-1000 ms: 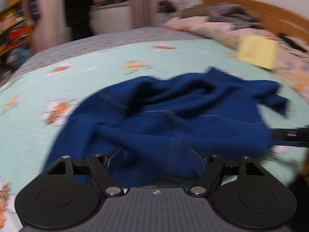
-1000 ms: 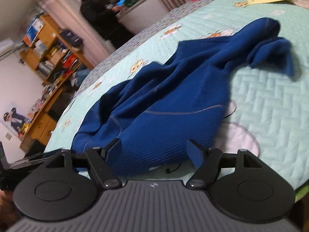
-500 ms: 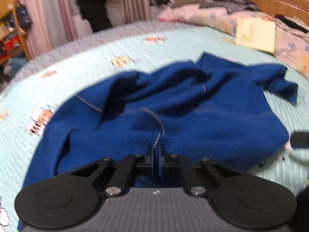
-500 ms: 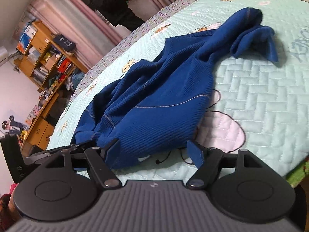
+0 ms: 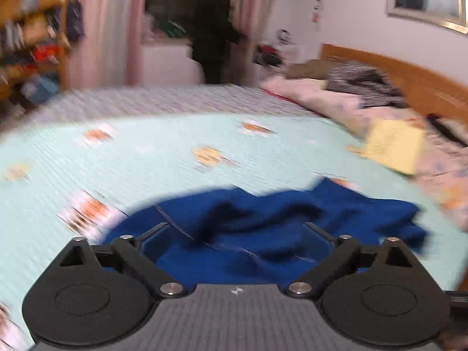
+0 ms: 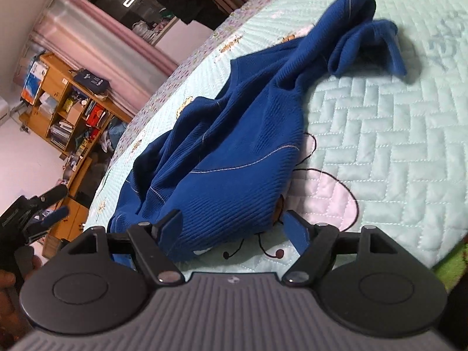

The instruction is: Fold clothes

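Observation:
A dark blue knit sweater (image 5: 263, 219) (image 6: 234, 134) lies crumpled on the pale green quilted bed cover (image 5: 175, 152) (image 6: 395, 146). One sleeve (image 6: 365, 38) is bunched at its far end. My left gripper (image 5: 235, 234) is open just above the sweater's near edge, with cloth below the gap and nothing pinched. The left wrist view is motion-blurred. My right gripper (image 6: 232, 219) is open at the sweater's hem, its left finger (image 6: 172, 219) against the cloth. In the right wrist view the left gripper (image 6: 44, 204) shows at the far left, held by a hand.
A person in dark clothes (image 5: 216, 32) stands beyond the bed. Pillows and a heap of clothes (image 5: 359, 84) lie by the wooden headboard, with a yellow sheet (image 5: 392, 149) nearby. A cluttered bookshelf (image 6: 67, 99) stands left. The bed's edge (image 6: 438, 263) is close on the right.
My left gripper, open a second ago, closed at the sweater's near edge, then opened again and tilted up. The right gripper stayed open and came closer to the hem.

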Tool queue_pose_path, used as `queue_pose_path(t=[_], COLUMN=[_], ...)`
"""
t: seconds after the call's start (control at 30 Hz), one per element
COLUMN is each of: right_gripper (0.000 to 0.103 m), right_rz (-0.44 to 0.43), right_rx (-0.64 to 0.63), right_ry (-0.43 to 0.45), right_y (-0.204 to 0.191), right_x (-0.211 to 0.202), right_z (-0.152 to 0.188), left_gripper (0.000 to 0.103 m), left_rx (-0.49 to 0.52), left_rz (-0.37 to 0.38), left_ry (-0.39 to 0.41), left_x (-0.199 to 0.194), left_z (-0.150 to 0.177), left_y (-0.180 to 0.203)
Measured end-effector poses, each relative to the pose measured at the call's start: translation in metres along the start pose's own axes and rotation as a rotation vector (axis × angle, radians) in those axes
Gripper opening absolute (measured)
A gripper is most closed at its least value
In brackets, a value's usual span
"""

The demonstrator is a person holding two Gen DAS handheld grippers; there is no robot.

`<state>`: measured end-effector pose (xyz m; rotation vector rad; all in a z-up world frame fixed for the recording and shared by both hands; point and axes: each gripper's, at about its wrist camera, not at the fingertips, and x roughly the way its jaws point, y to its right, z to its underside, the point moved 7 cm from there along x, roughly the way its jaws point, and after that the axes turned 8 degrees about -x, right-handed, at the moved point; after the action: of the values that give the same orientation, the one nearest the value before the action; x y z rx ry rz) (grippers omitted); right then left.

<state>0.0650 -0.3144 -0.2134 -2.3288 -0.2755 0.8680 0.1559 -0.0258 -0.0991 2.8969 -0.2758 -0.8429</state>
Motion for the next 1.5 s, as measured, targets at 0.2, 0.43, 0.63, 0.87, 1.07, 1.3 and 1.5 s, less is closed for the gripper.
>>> queue_pose_path(t=[0.2, 0.43, 0.63, 0.87, 1.07, 1.3, 1.5], right_gripper=[0.077, 0.077, 0.077, 0.078, 0.078, 0.078, 0.078], right_rz=[-0.008, 0.009, 0.004, 0.002, 0.015, 0.025, 0.043], right_rx=[-0.026, -0.019, 0.0, -0.014, -0.028, -0.065, -0.11], right_ry=[-0.034, -0.043, -0.048, -0.007, 0.054, 0.048, -0.024], right_y=[-0.003, 0.008, 0.017, 0.009, 0.0, -0.013, -0.023], right_x=[0.014, 0.016, 0.017, 0.007, -0.01, -0.02, -0.012], right_z=[0.003, 0.002, -0.005, -0.016, -0.026, -0.012, 0.013], left_gripper=[0.096, 0.095, 0.098, 0.014, 0.014, 0.085, 0.093], left_rx=[0.23, 0.437, 0.515, 0.514, 0.369, 0.16, 0.074], left_rz=[-0.082, -0.101, -0.119, -0.112, -0.531, -0.578, -0.434], left_ry=[-0.045, -0.137, -0.25, -0.27, 0.014, -0.095, -0.066], left_x=[0.073, 0.156, 0.211, 0.217, 0.165, 0.101, 0.016], left_z=[-0.011, -0.015, -0.002, -0.004, -0.111, -0.109, -0.027], left_y=[0.003, 0.011, 0.01, 0.019, -0.037, -0.16, -0.168])
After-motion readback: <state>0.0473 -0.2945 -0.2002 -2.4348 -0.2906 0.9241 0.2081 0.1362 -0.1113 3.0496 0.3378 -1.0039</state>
